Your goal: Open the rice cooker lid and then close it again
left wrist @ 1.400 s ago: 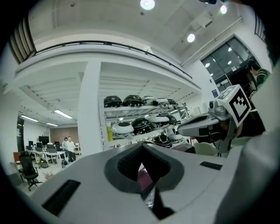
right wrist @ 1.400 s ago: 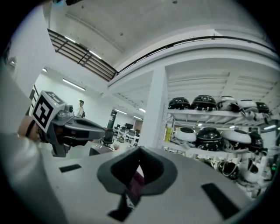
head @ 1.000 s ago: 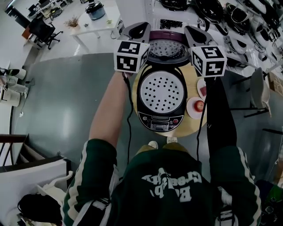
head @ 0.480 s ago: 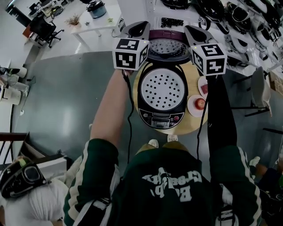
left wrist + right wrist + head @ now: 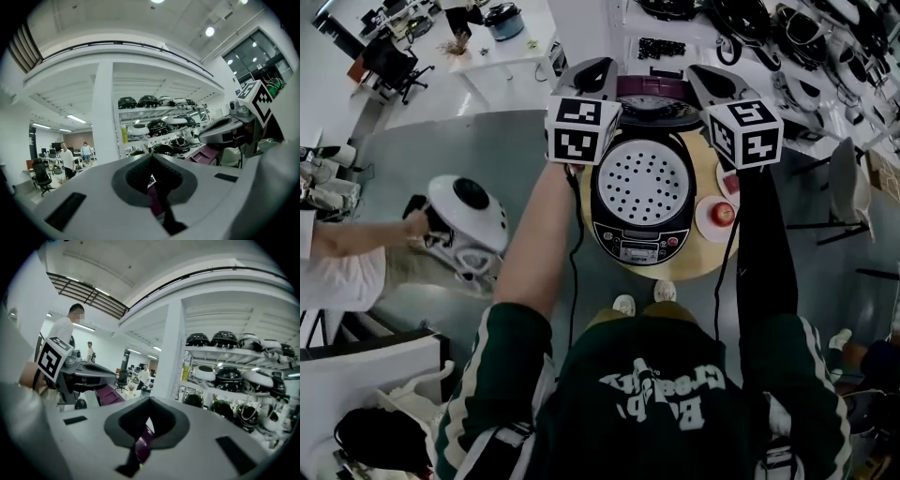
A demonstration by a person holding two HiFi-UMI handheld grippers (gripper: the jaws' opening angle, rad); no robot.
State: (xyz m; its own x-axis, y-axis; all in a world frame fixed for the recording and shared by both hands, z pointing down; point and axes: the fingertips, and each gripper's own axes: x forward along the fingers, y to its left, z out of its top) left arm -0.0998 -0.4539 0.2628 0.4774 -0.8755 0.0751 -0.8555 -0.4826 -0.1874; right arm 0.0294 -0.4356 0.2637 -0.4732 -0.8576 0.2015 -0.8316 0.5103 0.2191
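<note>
The lid [image 5: 654, 98] of the rice cooker [image 5: 642, 246] shows less of its holed grey underside in the head view than it did a second ago, and more of its purple back edge. It seems to be swinging forward off its fully open rest, though part of that may be the head camera shifting, since the whole cooker also sits a little higher in the view. The left tongs [image 5: 602, 81] and the right tongs [image 5: 705, 82] stay where they were, one at each side of the raised lid. Each gripper view shows its jaws clenched on a strip of the lid's purple rim [image 5: 143, 444], with the other tool visible across the lid. The cooker stands on the round bench [image 5: 712, 258] in front of the person, its pot uncovered and a perforated white tray [image 5: 642, 180] facing up, and a small plate with a red fruit [image 5: 723, 215] lies just beside it on the right. I judge the opening done and the closing only just begun: the lid has nearly its whole arc to travel, and both grips need to move together so it does not twist on its hinge. The other change is off-task: a person [image 5: 342, 272] carrying a white cooker [image 5: 471, 214] now crosses the floor at the left, well apart from the bench.
</note>
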